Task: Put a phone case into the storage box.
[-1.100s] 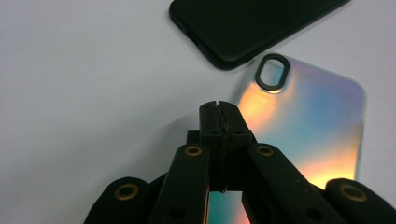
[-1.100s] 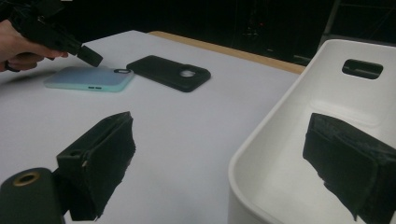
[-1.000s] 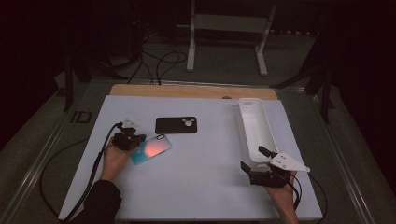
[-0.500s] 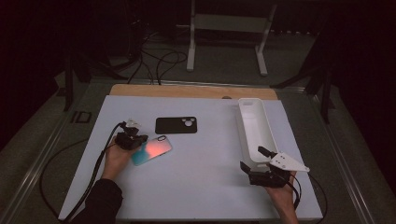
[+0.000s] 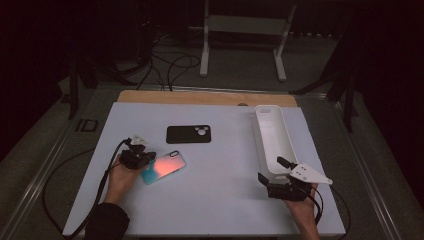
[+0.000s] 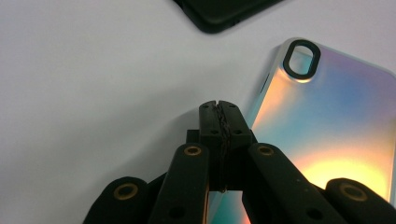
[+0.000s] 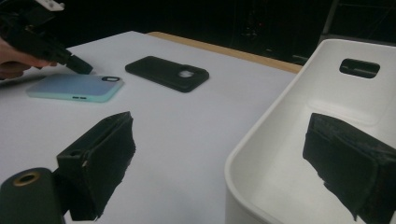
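Little moved since a second ago: left tongs (image 5: 146, 156) still pressed together, empty, at iridescent phone case (image 5: 163, 167) | case flat on bench (image 5: 220, 200), just right of them, long axis slanting toward black case (image 5: 189, 134) | right tongs (image 5: 272, 176) apart at white tray (image 5: 272, 142), far off.

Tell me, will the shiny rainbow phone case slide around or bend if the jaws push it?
The rainbow phone case lies flat on the smooth white table, so a push would probably make it slide, not roll or tip. Its glossy back looks slippery. It seems thin and empty, so likely light and a little bendy. The left gripper, jaws shut, sits at its edge.
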